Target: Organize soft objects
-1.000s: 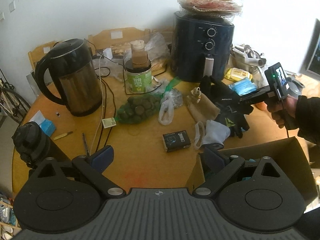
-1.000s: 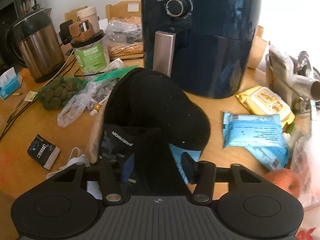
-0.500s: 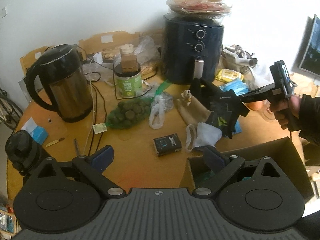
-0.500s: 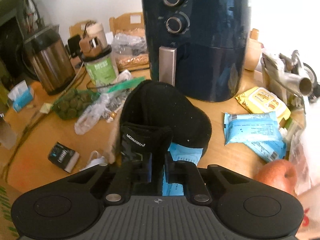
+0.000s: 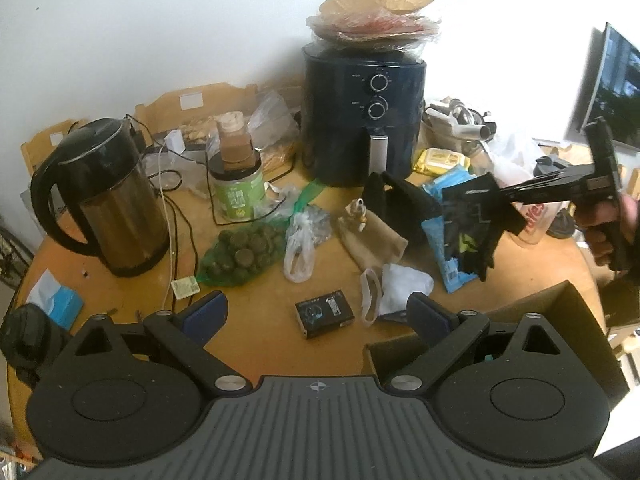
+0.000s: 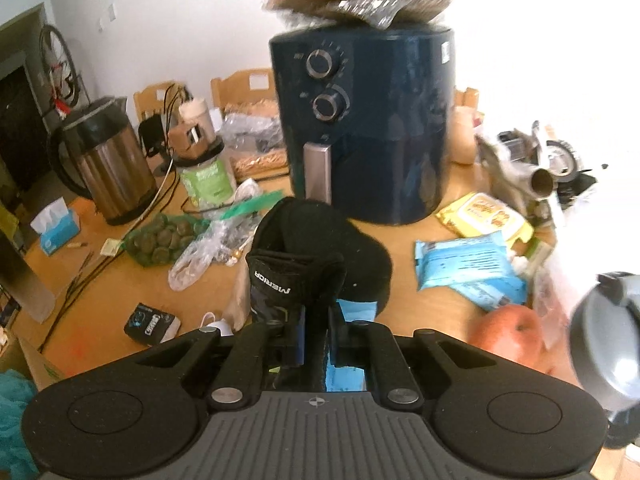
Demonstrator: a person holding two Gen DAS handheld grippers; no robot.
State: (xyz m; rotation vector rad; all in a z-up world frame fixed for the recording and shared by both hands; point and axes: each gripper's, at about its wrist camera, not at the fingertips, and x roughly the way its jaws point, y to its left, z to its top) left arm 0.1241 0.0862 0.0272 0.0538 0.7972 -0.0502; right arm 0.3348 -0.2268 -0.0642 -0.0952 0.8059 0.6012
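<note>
My right gripper (image 6: 318, 326) is shut on a black glove (image 6: 296, 280) marked MERIDA and holds it above the table; in the left wrist view the glove (image 5: 474, 224) hangs from that gripper (image 5: 504, 196) at the right. A black cap (image 6: 320, 236) lies on the table behind it. A tan cloth pouch (image 5: 372, 236) and a white face mask (image 5: 396, 288) lie mid-table. My left gripper (image 5: 318, 314) is open and empty, low over the near table edge. A cardboard box (image 5: 560, 312) stands at the near right, teal fabric (image 6: 12, 404) inside it.
A dark air fryer (image 5: 362, 120) stands at the back, a kettle (image 5: 104, 200) at the left, a green jar (image 5: 238, 188) between them. A net of green balls (image 5: 240, 252), plastic bag (image 5: 304, 240), small black box (image 5: 324, 314), wipes packs (image 6: 468, 268), apple (image 6: 508, 332) and cables lie around.
My right gripper closed on the black glove and lifted it up off the table, pulling back toward the right. The left gripper rose slightly and stayed open.
</note>
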